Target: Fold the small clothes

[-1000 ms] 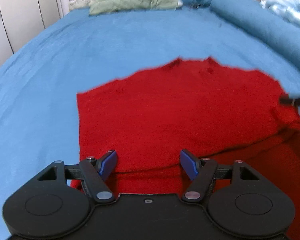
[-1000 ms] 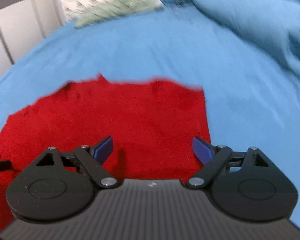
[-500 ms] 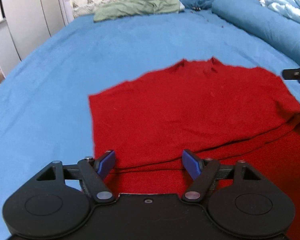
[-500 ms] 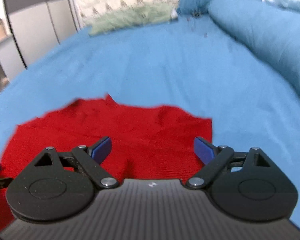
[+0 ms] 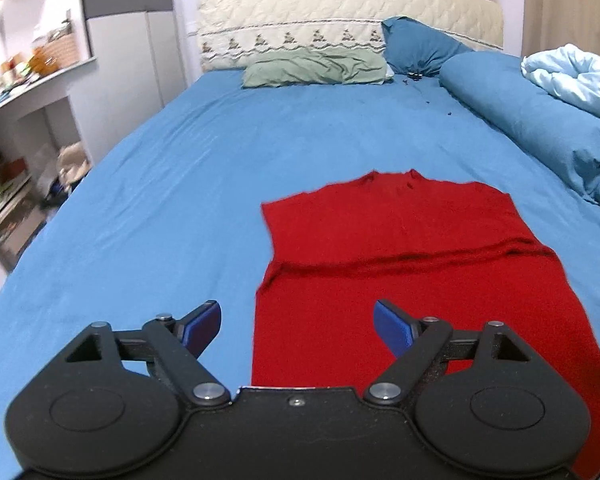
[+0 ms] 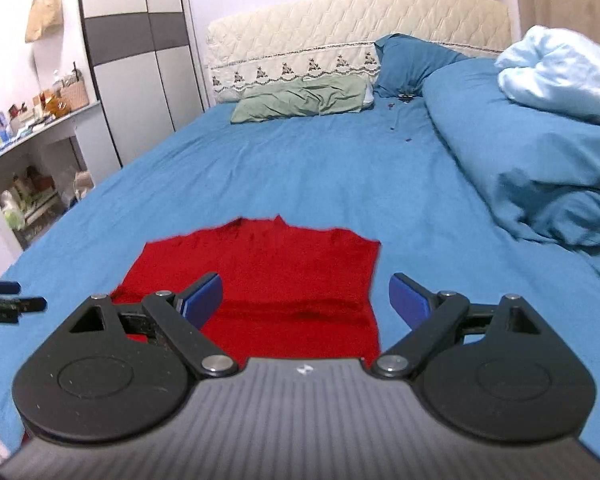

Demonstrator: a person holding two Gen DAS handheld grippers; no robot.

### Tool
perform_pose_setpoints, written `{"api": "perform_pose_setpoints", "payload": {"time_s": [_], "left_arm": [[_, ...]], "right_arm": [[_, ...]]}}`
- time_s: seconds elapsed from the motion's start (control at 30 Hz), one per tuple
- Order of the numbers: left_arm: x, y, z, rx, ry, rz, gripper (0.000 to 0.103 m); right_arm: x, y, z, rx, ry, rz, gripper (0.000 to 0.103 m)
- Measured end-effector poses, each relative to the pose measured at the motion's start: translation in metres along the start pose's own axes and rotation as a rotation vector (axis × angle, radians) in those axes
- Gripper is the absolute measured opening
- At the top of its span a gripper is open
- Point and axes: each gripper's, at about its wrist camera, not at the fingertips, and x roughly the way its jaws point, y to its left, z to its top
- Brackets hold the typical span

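A red knit garment (image 5: 404, 248) lies flat on the blue bed sheet (image 5: 204, 168), its far part folded over so a fold edge crosses it. It also shows in the right wrist view (image 6: 284, 280). My left gripper (image 5: 298, 326) is open and empty, raised above the garment's near left edge. My right gripper (image 6: 306, 296) is open and empty, raised above the garment's near right part. The left gripper's fingers (image 6: 4, 300) show at the far left of the right wrist view.
A rolled blue duvet (image 5: 540, 128) with a light blue blanket (image 6: 560, 76) runs along the bed's right side. A green pillow (image 5: 316, 66) and a blue pillow (image 5: 416, 46) lie by the headboard (image 6: 356, 36). Shelves (image 6: 32, 160) and a wardrobe (image 6: 140, 44) stand left.
Both grippers have pulled back and risen away from the garment, so much more of the bed and room shows. The garment lies still with its fold in place.
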Motion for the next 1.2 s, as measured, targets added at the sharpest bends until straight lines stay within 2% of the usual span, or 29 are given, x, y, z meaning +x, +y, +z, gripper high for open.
{"api": "perform_pose_setpoints", "payload": {"time_s": [0.1, 0.2, 0.33, 0.47, 0.5, 0.57, 0.63, 0.7, 0.8, 0.83, 0.87, 0.93, 0.97, 1.0, 1.1, 1.2], "left_arm": [[-0.022, 0.004, -0.028, -0.002, 0.031, 0.004, 0.087], [-0.029, 0.01, -0.061, -0.029, 0.076, -0.005, 0.087], [-0.023, 0.018, -0.105, -0.036, 0.141, -0.038, 0.082], [-0.01, 0.021, -0.142, -0.03, 0.188, -0.031, 0.08], [-0.006, 0.023, -0.149, -0.035, 0.198, -0.03, 0.078], [0.002, 0.025, -0.16, -0.035, 0.219, -0.033, 0.066], [0.003, 0.024, -0.167, -0.028, 0.211, -0.029, 0.066], [0.002, 0.019, -0.168, -0.012, 0.2, -0.026, 0.063], [0.002, 0.016, -0.171, 0.004, 0.199, -0.041, 0.049], [0.002, 0.013, -0.173, 0.01, 0.202, -0.047, 0.042], [0.003, 0.01, -0.172, 0.019, 0.203, -0.056, 0.032], [0.004, 0.005, -0.172, 0.035, 0.209, -0.071, 0.021], [0.005, 0.002, -0.173, 0.04, 0.211, -0.071, 0.018], [0.006, 0.001, -0.173, 0.039, 0.212, -0.07, 0.017], [0.007, 0.004, -0.171, 0.007, 0.23, -0.064, 0.01], [0.007, 0.008, -0.166, 0.0, 0.244, -0.066, 0.006]], "right_arm": [[-0.041, 0.003, -0.027, 0.014, 0.052, -0.029, 0.103], [-0.063, 0.006, -0.063, 0.036, 0.113, -0.059, 0.103], [-0.073, 0.014, -0.112, 0.066, 0.198, -0.12, 0.103], [-0.072, 0.022, -0.155, 0.062, 0.234, -0.174, 0.103], [-0.07, 0.025, -0.166, 0.065, 0.24, -0.203, 0.103], [-0.065, 0.031, -0.188, 0.067, 0.253, -0.258, 0.103], [-0.058, 0.033, -0.207, 0.095, 0.288, -0.298, 0.095], [-0.051, 0.034, -0.22, 0.129, 0.324, -0.301, 0.086], [-0.044, 0.039, -0.232, 0.115, 0.345, -0.308, 0.081], [-0.043, 0.04, -0.234, 0.108, 0.343, -0.309, 0.08], [-0.042, 0.04, -0.234, 0.104, 0.341, -0.305, 0.076], [-0.04, 0.039, -0.232, 0.108, 0.346, -0.288, 0.067], [-0.04, 0.041, -0.232, 0.109, 0.349, -0.281, 0.058], [-0.039, 0.041, -0.231, 0.106, 0.353, -0.267, 0.049], [-0.034, 0.041, -0.228, 0.101, 0.368, -0.233, 0.032], [-0.033, 0.037, -0.226, 0.118, 0.376, -0.219, 0.023]]}}
